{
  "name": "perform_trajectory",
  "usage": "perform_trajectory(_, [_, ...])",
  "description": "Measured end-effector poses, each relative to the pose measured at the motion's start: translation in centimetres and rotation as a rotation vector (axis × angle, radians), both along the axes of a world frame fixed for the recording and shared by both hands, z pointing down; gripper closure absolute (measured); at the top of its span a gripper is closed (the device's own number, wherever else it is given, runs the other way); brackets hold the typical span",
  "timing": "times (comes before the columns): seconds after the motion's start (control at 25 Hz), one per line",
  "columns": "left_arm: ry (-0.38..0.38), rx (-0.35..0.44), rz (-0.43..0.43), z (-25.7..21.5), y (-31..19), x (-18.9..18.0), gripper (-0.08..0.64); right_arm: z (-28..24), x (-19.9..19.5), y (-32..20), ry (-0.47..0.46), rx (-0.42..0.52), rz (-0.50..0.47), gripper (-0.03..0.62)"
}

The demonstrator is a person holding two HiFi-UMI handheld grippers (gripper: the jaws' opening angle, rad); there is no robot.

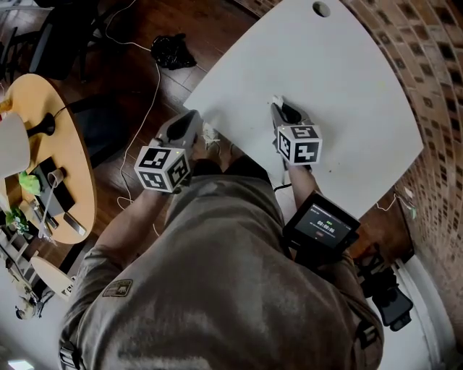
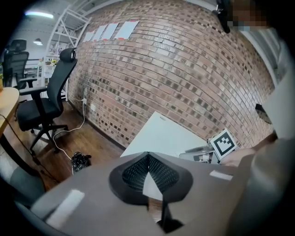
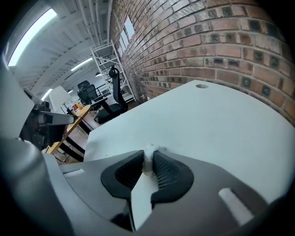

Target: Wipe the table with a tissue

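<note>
- The counter (image 1: 340, 94) is a smooth, matte white slab with rounded corners and a small round hole (image 1: 321, 9) near its far edge; its surface is plain and even in the right gripper view (image 3: 221, 120).
- A rough brick wall (image 1: 427, 65) runs along the counter's right edge, and dark wood floor (image 1: 137, 79) shows beyond its left edge.
- The tissue (image 3: 148, 152) is a small, soft, crumpled white wad, pressed into a thin strip.
- The right gripper (image 3: 148, 156) is closed on the tissue, squeezing it between its black ribbed pads (image 3: 166, 171); only a little tuft sticks out past the tips.
- The tissue's long axis lies along the gap between the jaws, and its free end points out ahead of the tips, toward the far edge with the hole.
- In the head view the right gripper (image 1: 278, 103) is over the counter close to its near edge, with the tissue (image 1: 276, 101) as a pale fleck at its tip; whether the tissue touches the surface cannot be told.
- The left gripper (image 2: 147, 155) has its grey shell and black ribbed pads (image 2: 133, 173) pressed together at the tips, with nothing between them.
- In the head view the left gripper (image 1: 195, 115) is just outside the counter's near edge, by the near left corner, pointing toward the counter.
</note>
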State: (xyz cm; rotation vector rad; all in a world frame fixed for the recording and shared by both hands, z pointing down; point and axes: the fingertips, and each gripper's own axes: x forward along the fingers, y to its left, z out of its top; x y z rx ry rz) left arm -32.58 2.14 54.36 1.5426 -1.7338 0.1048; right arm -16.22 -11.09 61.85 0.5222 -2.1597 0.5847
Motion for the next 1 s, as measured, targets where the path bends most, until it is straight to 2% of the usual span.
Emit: perform_trajectory(1.0, [-0.03, 0.012, -0.029, -1.8, 1.2, -2.2, 0.558, 0.1, -5.1, 7.7, -0.026, -0.083, -0.201, 0.518])
